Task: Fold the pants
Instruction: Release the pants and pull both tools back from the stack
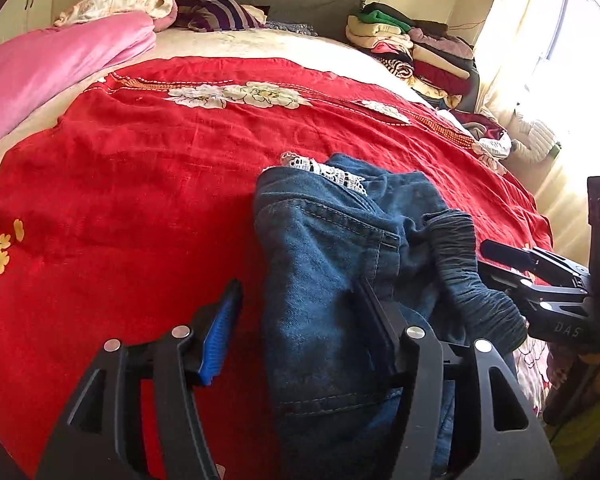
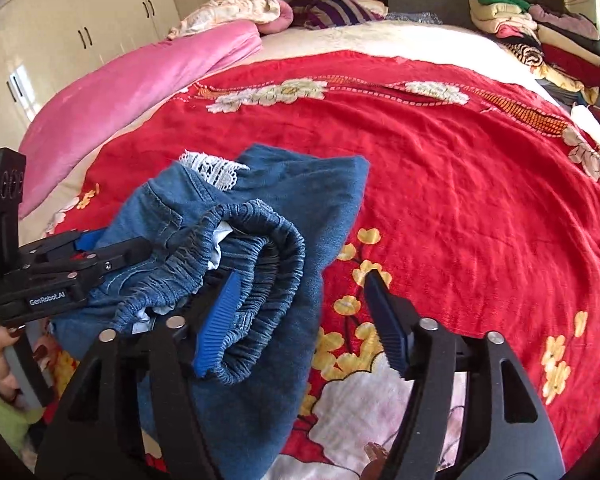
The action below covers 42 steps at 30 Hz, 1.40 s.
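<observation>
Folded denim pants (image 2: 236,248) between wide left tongs (image 1: 300,320), "GenRobot.AI"-marked, and wide right tongs (image 2: 300,312).

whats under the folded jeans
The red floral bedspread lies under the jeans. White lace trim pokes from their far edge. Anything else beneath is covered.

light: bright daylight from window (image 1: 560,20) | glare: curtain blown out | edges: fisheye bend, dark corners | focus: sharp

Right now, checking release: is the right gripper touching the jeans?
Cannot tell. In the right wrist view the right gripper stands open, its blue pad overlapping the jeans waistband, no gap visible.
</observation>
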Available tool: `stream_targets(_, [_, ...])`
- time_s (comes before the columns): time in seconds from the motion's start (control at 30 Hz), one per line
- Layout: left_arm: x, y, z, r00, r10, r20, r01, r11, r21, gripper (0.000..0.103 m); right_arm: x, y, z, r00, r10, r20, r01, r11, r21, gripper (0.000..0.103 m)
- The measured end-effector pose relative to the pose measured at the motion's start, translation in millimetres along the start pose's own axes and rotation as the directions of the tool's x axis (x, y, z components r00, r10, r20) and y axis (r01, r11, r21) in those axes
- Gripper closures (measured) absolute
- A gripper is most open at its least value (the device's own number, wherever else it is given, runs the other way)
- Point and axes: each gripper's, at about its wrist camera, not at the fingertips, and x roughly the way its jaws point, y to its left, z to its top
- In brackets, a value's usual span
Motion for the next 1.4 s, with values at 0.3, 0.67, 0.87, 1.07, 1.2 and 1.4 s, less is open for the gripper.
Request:
stream_targets(0.3, [-35.5, -4.8, -4.5, 0.998, -0.012, 0.061, 0.011, 1.000, 0.005, 0.030, -46.6, 7.1, -7.3, 0.992, -0.056, 0.111, 0.057, 0.998, -0.006, 0.014])
stream_targets(0.67, [-87.3, -10.9, -15.6, 0.989, 0.006, 0.150, -0.009, 1.000, 0.020, 0.007, -100.0, 15.2, -18.5, 0.968, -0.090, 0.233, 0.092, 0.996, 0.003, 0.009])
stream_targets(0.87, [-107.7, -16.5, -17.4, 0.981, 0.022, 0.193, -0.029, 0.999, 0.033, 0.004, -118.6, 20.3, -19.0, 0.958, -0.106, 0.268, 0.112, 0.994, -0.008, 0.009])
stream_targets(1.07, [-126.9, -18.1, -19.8, 0.973, 0.038, 0.227, -0.045, 0.999, 0.026, 0.004, -136.3, 25.4, -19.5, 0.946, -0.124, 0.301, 0.130, 0.992, -0.002, 0.009])
stream_targets(1.2, [-139.9, -20.4, -23.7, 0.968, 0.042, 0.246, -0.050, 0.998, 0.025, 0.004, -149.0, 33.4, -26.0, 0.941, -0.115, 0.319, 0.125, 0.992, -0.010, 0.009])
stream_targets(1.4, [-158.1, -26.6, -36.8, 0.961, 0.046, 0.273, -0.057, 0.998, 0.033, 0.004, -163.2, 49.7, -40.6, 0.932, -0.107, 0.346, 0.130, 0.991, -0.043, 0.009])
